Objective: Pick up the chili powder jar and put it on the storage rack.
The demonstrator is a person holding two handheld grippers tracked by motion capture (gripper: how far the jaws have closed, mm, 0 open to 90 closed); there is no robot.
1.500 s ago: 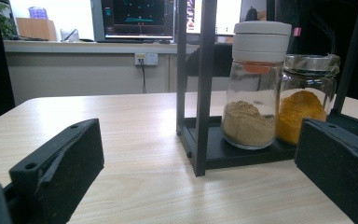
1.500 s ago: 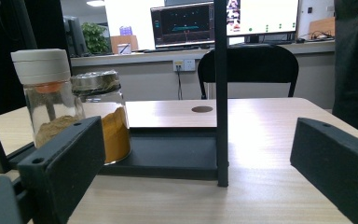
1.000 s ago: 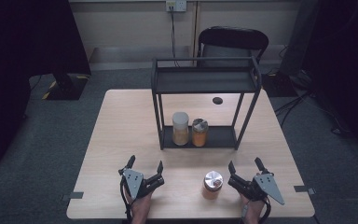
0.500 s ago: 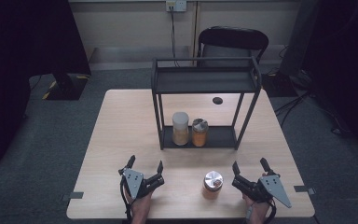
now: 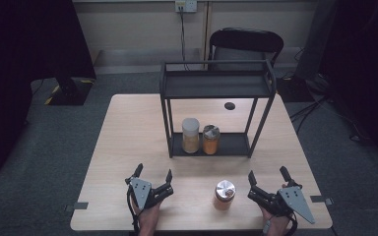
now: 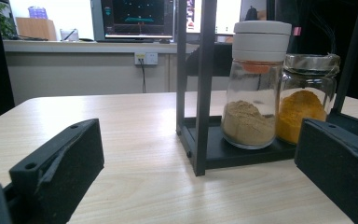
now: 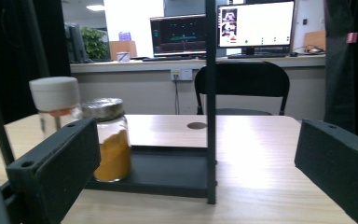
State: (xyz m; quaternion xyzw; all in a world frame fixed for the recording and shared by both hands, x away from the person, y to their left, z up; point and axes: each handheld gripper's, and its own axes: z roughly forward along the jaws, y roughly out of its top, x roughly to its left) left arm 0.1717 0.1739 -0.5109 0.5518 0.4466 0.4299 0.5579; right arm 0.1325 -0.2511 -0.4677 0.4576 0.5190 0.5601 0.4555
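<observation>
A jar with a silver lid and orange contents (image 5: 224, 194) stands on the wooden table (image 5: 138, 137) near its front edge. My right gripper (image 5: 267, 173) sits just to its right, open; its jaws have just been opening and nothing is between them. My left gripper (image 5: 153, 171) rests open at the front left, also holding nothing. A black two-tier rack (image 5: 216, 84) holds a white-lidded jar of tan powder (image 5: 190, 134) and a metal-lidded jar of orange powder (image 5: 210, 139) on its lower shelf. Both jars appear ahead of the left gripper (image 6: 198, 140) and left of the right gripper (image 7: 198, 140).
A dark round spot (image 5: 230, 105) marks the table behind the rack. A black chair (image 5: 246, 42) stands past the far edge. The rack's top shelf is bare. Bare wood lies between the grippers and the rack.
My right gripper has drawn back to the right, away from the silver-lidded jar, and lifted a little. The left gripper and all jars stay where they were.
</observation>
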